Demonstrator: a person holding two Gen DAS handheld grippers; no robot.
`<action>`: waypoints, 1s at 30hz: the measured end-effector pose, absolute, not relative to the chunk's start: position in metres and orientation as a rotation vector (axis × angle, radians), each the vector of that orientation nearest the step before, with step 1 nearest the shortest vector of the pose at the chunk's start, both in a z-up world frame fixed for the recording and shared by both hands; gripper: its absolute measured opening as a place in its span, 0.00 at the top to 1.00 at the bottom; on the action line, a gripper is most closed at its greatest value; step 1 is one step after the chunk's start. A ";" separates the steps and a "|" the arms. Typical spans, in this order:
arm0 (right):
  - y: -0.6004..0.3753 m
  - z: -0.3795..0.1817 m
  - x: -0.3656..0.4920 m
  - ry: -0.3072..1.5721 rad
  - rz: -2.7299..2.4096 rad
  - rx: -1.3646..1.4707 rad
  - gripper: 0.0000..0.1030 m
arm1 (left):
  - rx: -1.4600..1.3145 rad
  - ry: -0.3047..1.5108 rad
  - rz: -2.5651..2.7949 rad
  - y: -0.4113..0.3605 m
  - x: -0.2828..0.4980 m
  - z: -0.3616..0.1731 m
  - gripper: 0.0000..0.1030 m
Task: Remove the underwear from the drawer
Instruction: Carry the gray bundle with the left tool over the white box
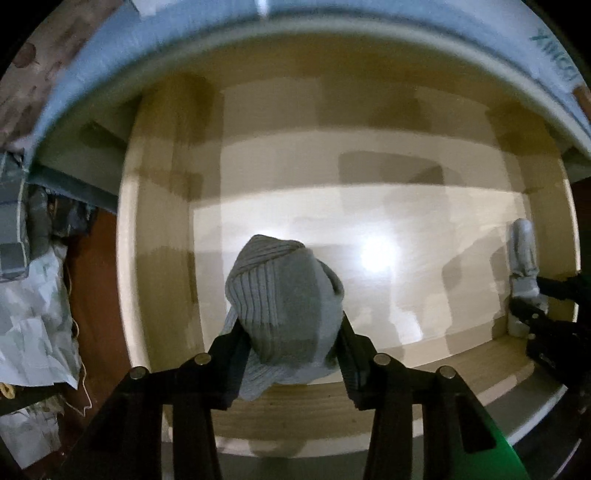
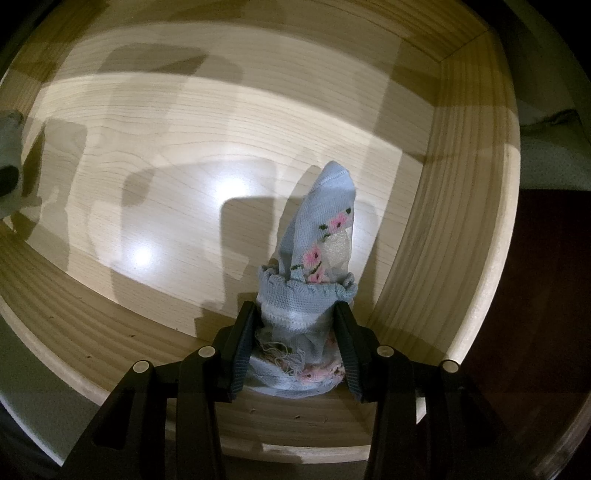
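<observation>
A pale wooden drawer [image 1: 162, 184] lies open below both grippers, its bottom bare and shiny. My left gripper [image 1: 290, 325] points down and is shut on a grey ribbed knit bundle [image 1: 280, 291], which hangs above the drawer floor. At the right edge of the left wrist view, the right gripper [image 1: 546, 302] holds a light blue piece [image 1: 522, 254]. In the right wrist view, my right gripper [image 2: 295, 314] is shut on that light blue knit garment [image 2: 325, 229] with pink flowers, near the drawer's right wall [image 2: 461, 221]. The grey bundle [image 2: 9, 147] shows at the far left.
A blue-grey padded edge [image 1: 332, 18] runs along the back above the drawer. Left of the drawer lies a heap of crumpled cloth and bags [image 1: 33, 314] on a dark red floor [image 1: 96, 295].
</observation>
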State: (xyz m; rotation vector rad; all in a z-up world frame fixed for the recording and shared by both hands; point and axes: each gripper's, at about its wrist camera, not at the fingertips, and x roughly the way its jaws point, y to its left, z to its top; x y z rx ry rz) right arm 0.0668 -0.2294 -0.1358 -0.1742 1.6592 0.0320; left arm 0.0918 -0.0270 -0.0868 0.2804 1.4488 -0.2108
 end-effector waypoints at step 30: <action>-0.231 -0.135 0.064 1.658 0.031 -0.173 0.60 | 0.127 0.714 -0.422 -0.015 0.089 0.167 0.57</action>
